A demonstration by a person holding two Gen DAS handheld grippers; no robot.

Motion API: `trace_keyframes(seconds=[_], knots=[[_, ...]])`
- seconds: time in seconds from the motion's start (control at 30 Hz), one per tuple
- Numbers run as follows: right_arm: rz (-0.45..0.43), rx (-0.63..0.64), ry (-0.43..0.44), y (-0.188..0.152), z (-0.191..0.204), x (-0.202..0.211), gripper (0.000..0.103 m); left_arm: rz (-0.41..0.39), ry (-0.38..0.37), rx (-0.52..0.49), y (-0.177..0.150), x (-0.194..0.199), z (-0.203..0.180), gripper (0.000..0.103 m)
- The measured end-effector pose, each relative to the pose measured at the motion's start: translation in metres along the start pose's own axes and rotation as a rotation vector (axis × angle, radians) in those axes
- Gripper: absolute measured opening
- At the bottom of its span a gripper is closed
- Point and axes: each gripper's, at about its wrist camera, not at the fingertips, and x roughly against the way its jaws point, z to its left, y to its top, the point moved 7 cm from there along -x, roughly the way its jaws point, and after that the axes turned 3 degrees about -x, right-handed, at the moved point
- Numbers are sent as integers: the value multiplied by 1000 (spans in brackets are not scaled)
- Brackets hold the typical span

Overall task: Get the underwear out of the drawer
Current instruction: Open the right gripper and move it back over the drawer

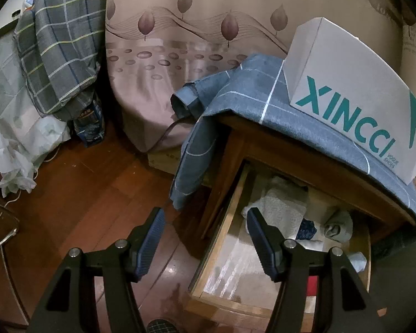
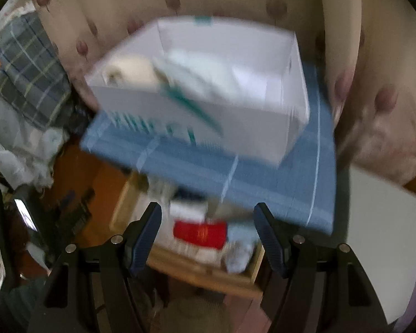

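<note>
The wooden drawer (image 1: 222, 238) of a nightstand stands pulled open. Inside lie a white folded cloth (image 1: 283, 208), a dark blue patterned piece (image 1: 307, 229) and a rolled grey piece (image 1: 338, 226). My left gripper (image 1: 205, 219) is open and empty, above the drawer's left wall. In the blurred right wrist view my right gripper (image 2: 208, 216) is open and empty above the drawer (image 2: 208, 274), which holds a red item (image 2: 199, 234) and pale cloth (image 2: 241, 252).
A white XINCCI shoe box (image 1: 355, 94) sits on a blue-grey checked cloth (image 1: 252, 83) over the nightstand top; the right wrist view shows the box (image 2: 235, 127) open. A bed with pink bedding (image 1: 180, 55) is behind. Plaid pillows (image 1: 61, 55) lie left over wooden floor (image 1: 97, 194).
</note>
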Motion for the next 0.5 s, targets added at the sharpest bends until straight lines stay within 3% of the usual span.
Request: trace_keyframes(seconds=[0.2,0.5], knots=[[216,23,-44,-61,-13,-80,50,4,0,-10,0,-1,-3,63],[448,8,-98,-98,-42,-180,48,15,-5,-6,1,-5,-3,63]])
